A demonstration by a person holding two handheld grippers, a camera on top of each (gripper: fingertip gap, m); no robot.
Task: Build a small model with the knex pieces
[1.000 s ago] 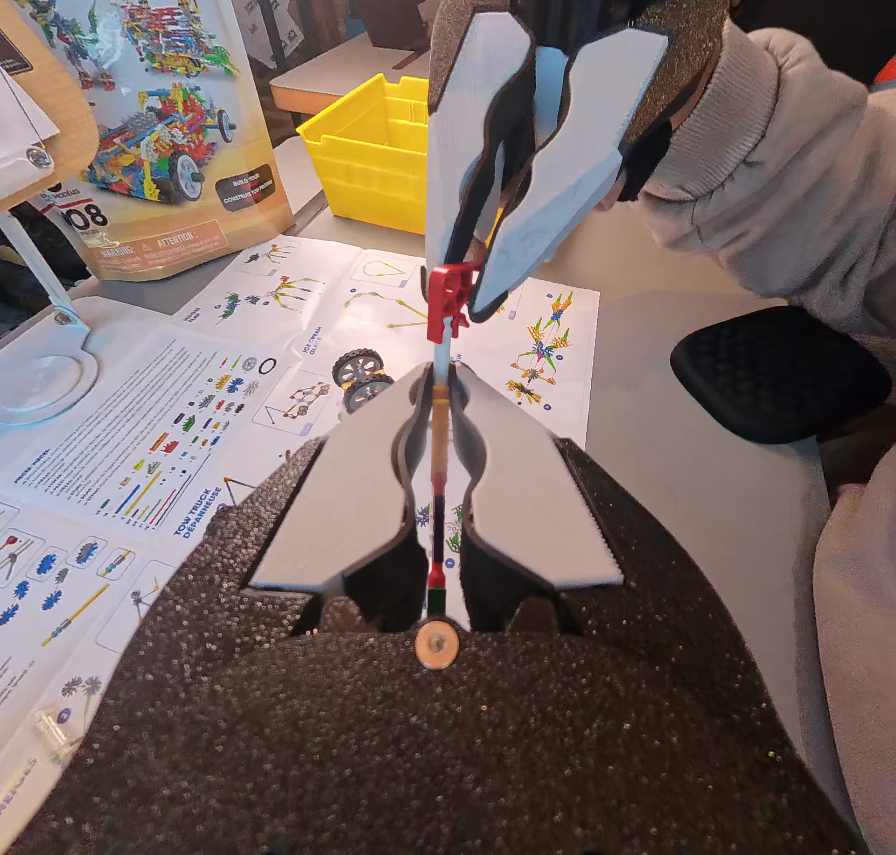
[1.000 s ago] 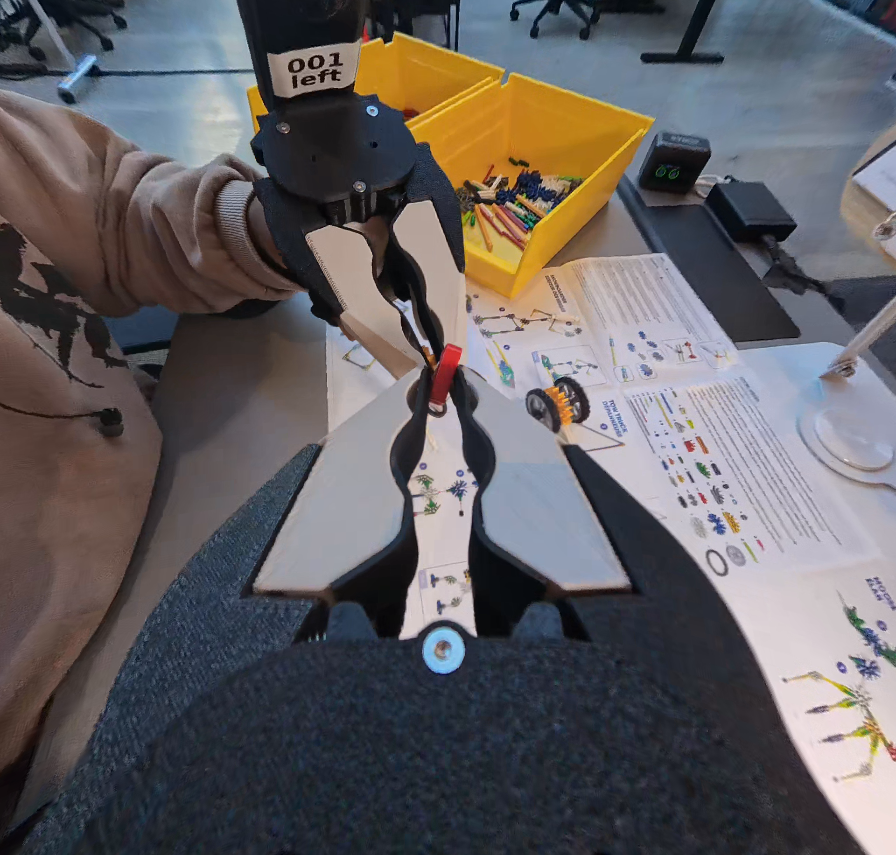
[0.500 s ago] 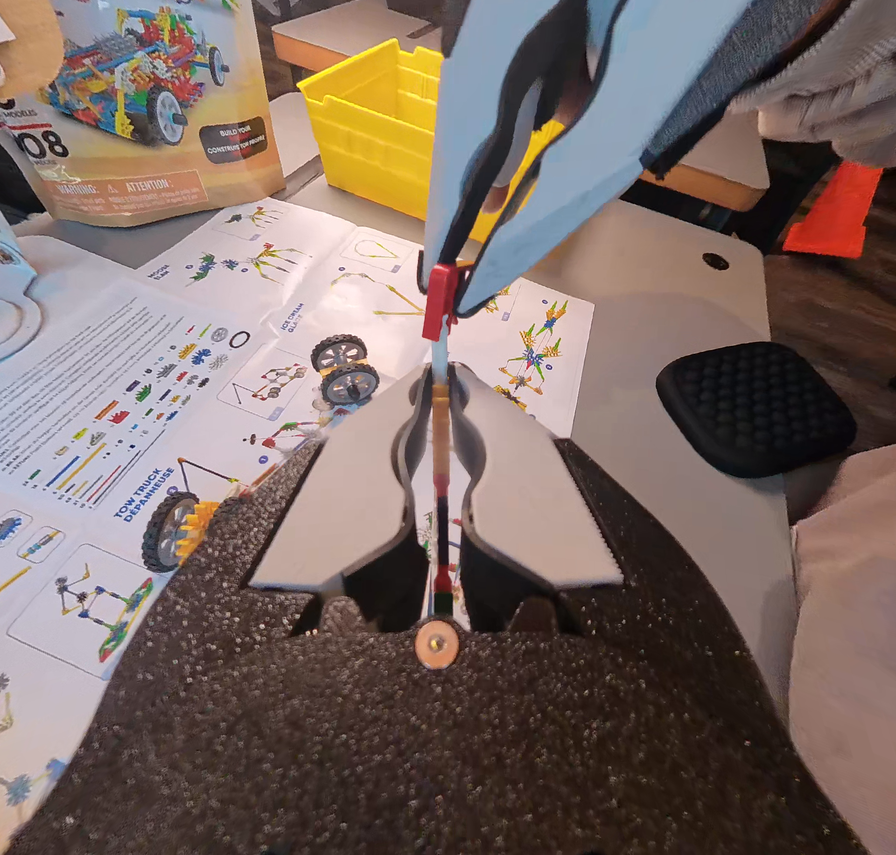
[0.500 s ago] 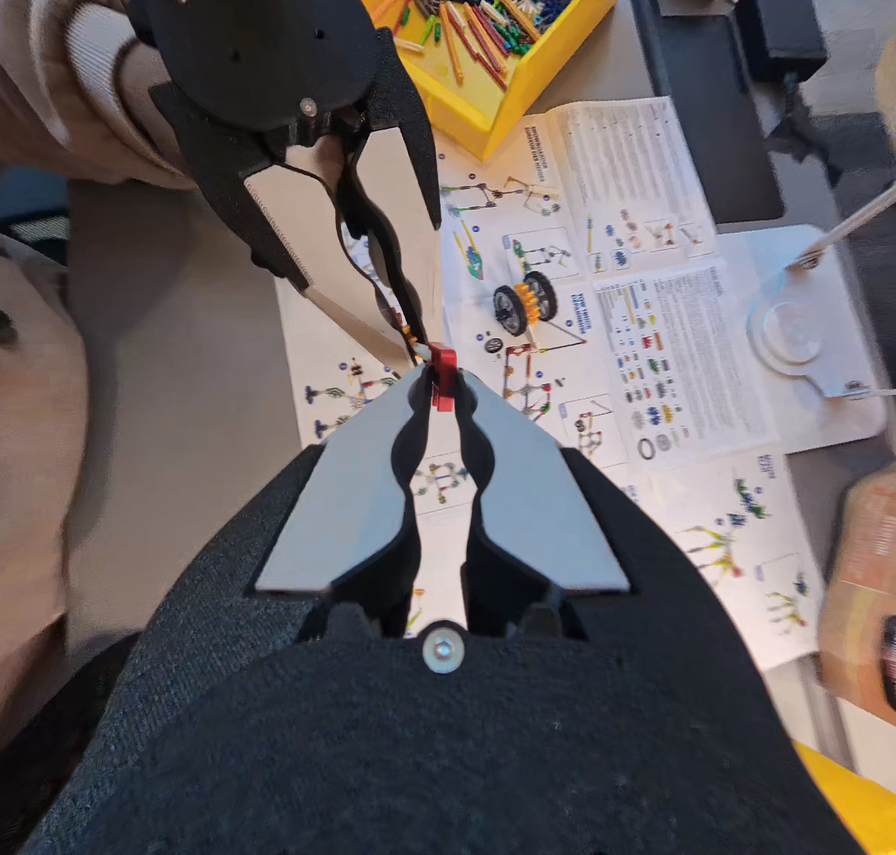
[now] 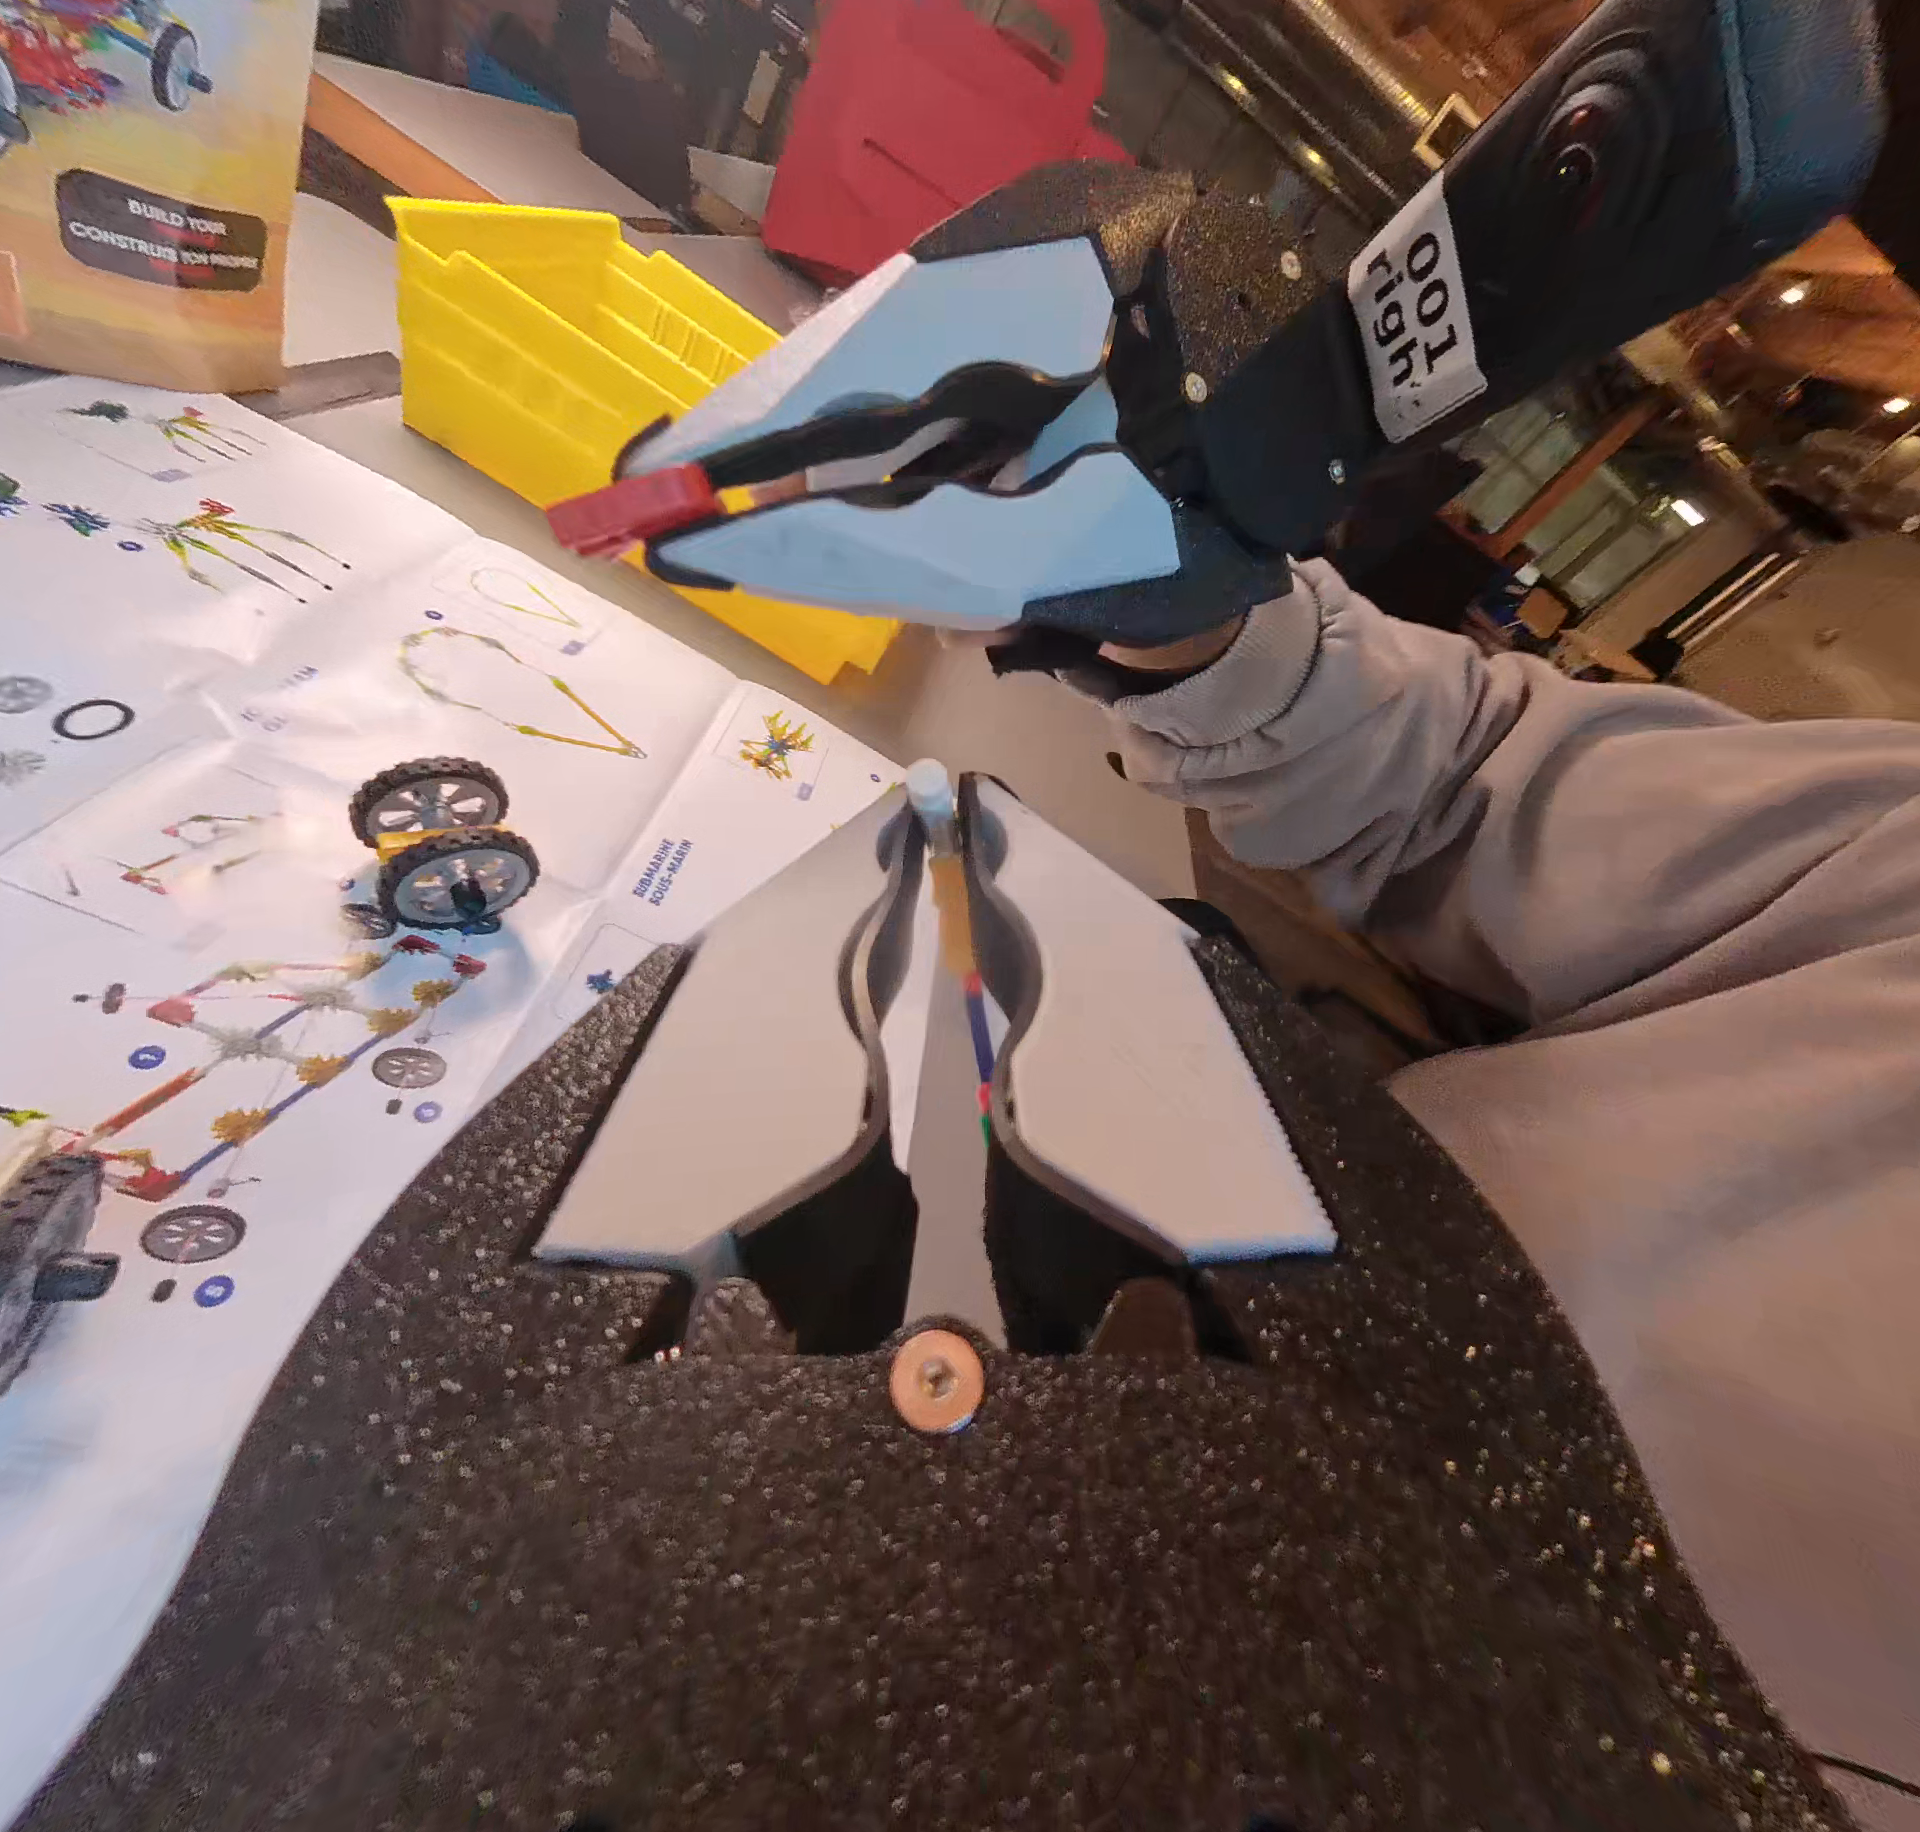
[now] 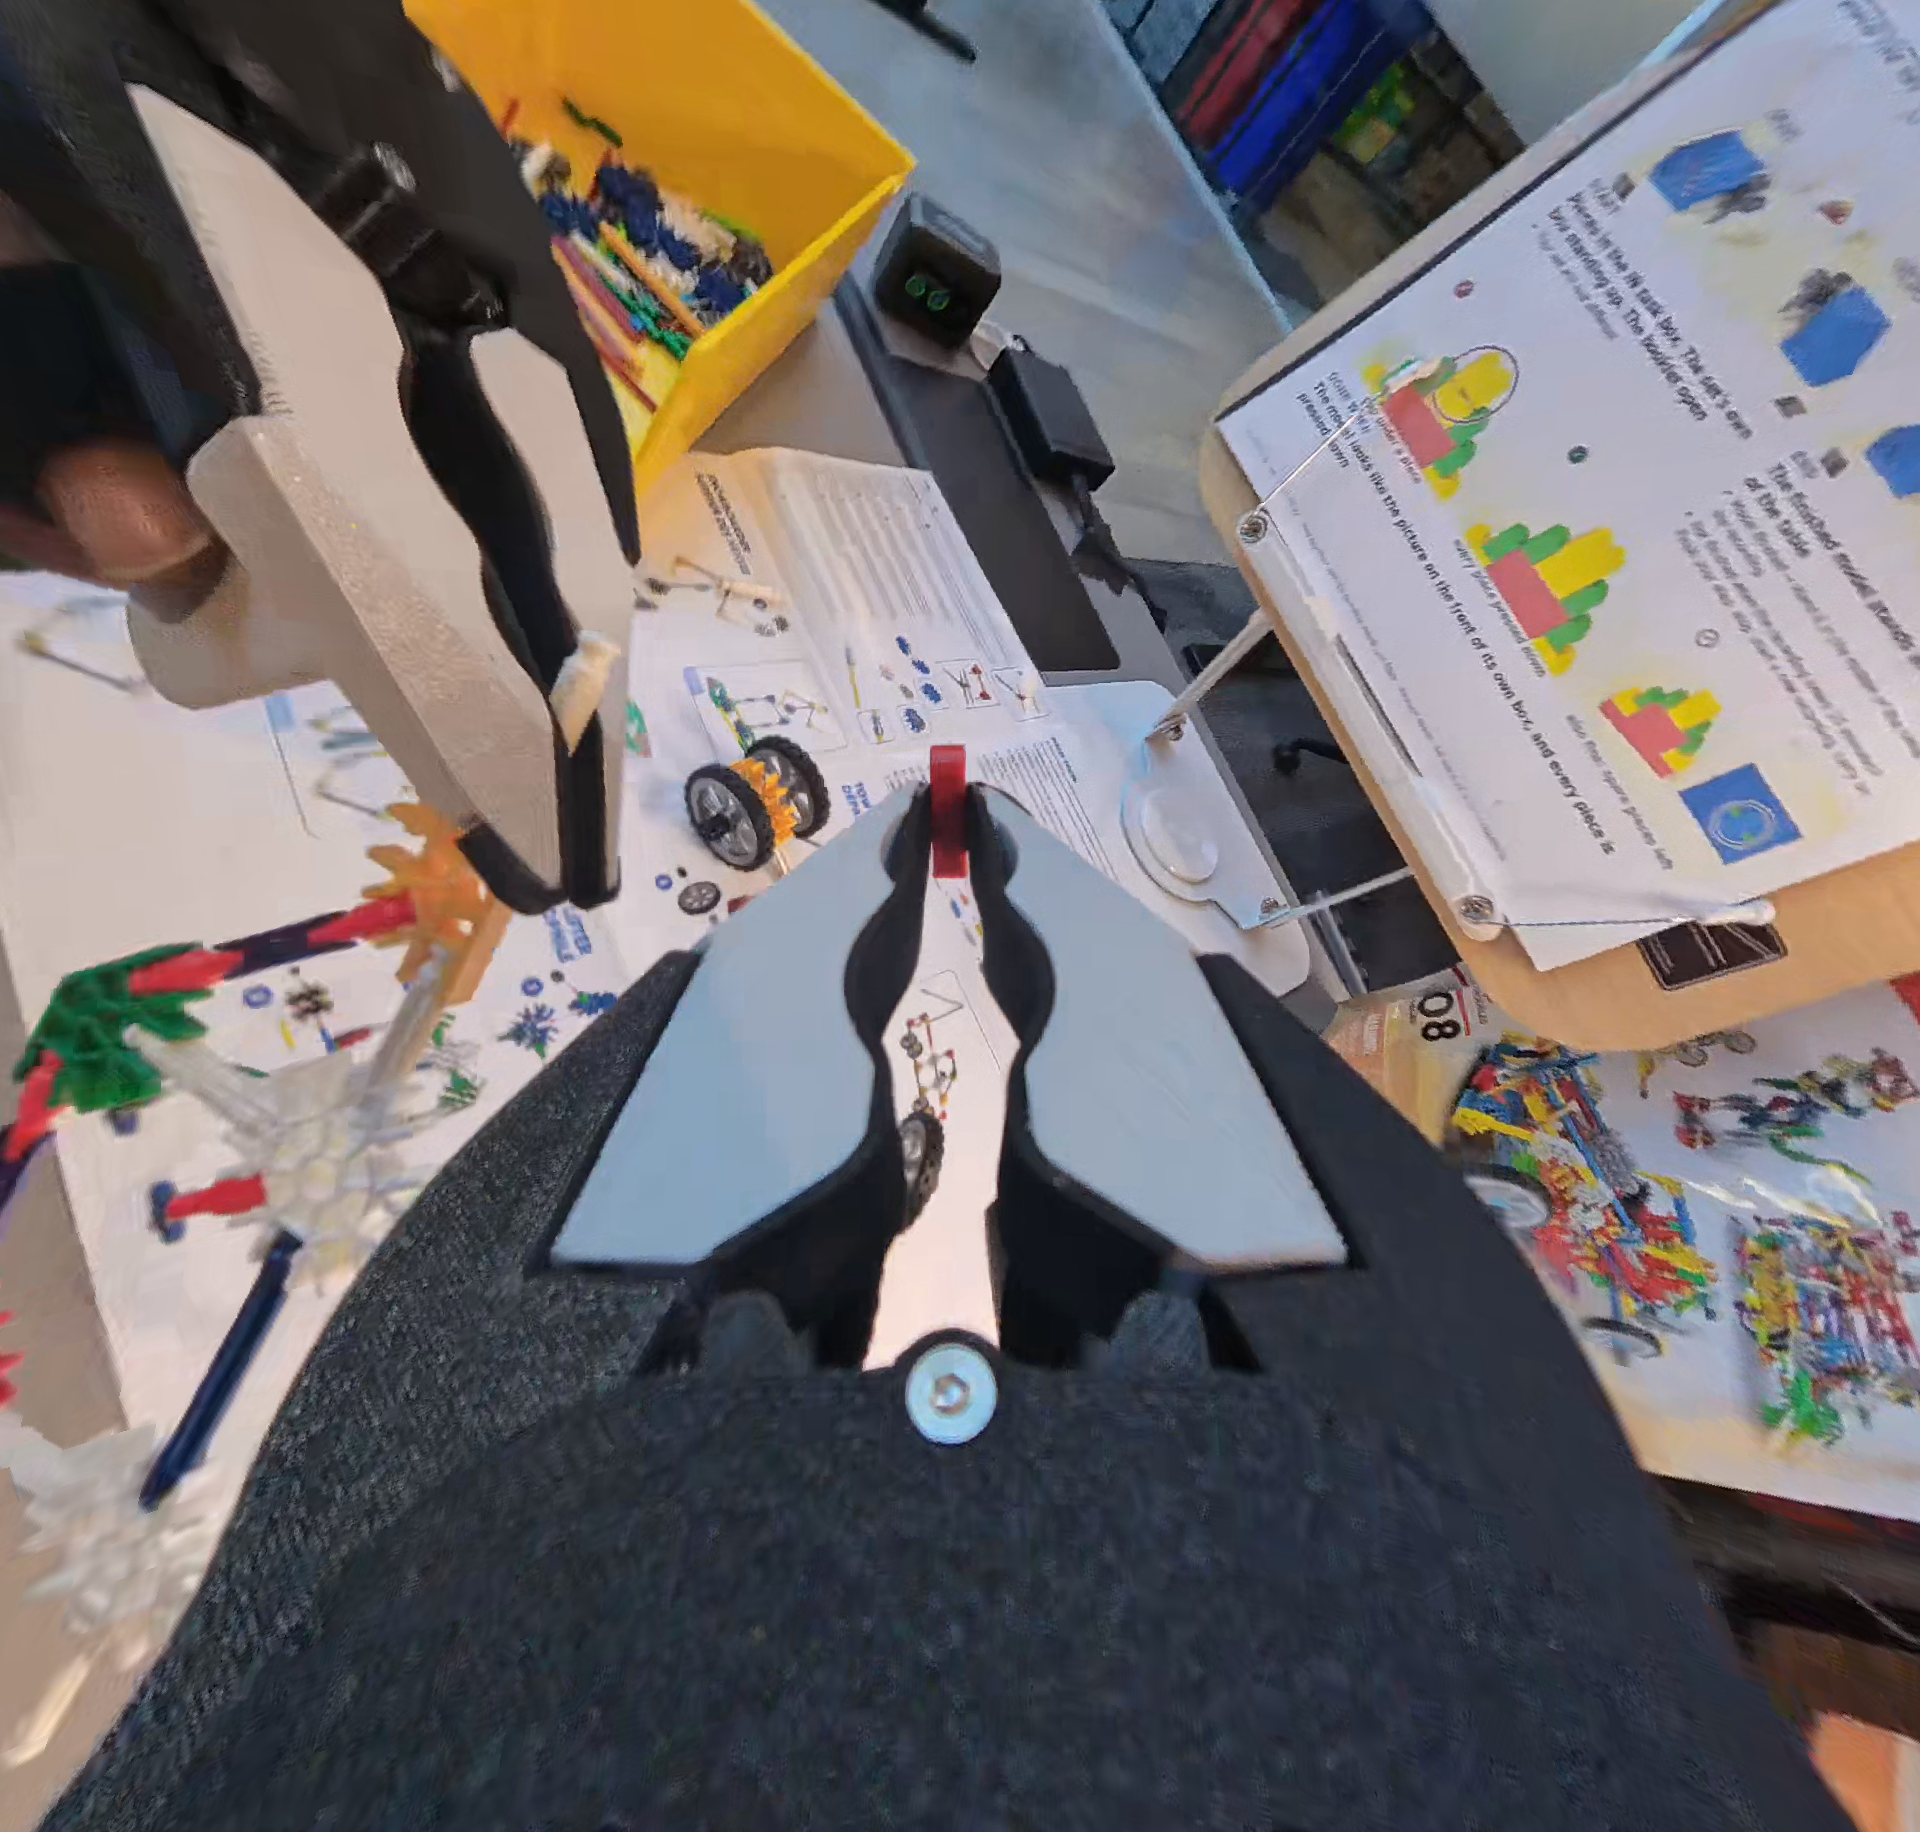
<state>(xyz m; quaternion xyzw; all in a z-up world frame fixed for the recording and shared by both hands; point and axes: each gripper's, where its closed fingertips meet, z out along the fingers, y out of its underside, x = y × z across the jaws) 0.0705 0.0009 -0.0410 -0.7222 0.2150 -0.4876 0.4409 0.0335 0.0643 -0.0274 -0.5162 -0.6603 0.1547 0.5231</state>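
My left gripper (image 5: 930, 795) is shut on a thin rod (image 5: 951, 899) that runs along the gap between its fingers, with the white tip poking out at the front. In the right wrist view the left gripper (image 6: 571, 743) is at the upper left. A model of orange (image 6: 436, 889), white (image 6: 312, 1159) and green connectors hangs below it. My right gripper (image 6: 948, 795) is shut on a small red connector (image 6: 948, 816). In the left wrist view the right gripper (image 5: 649, 525) is up above, apart from the rod, with the red connector (image 5: 634, 520) in it.
A yellow bin (image 6: 831, 224) with several loose pieces stands at the back, also seen in the left wrist view (image 5: 582, 369). A wheel pair (image 5: 442, 842) lies on the instruction sheet (image 5: 260, 587). A clipboard stand (image 6: 1558, 556) and a toy box (image 5: 135, 120) stand nearby.
The red connector sat at the rod's white tip between both grippers. Now the grippers are apart: the right one has drawn away with the red connector, and the rod's tip is bare.
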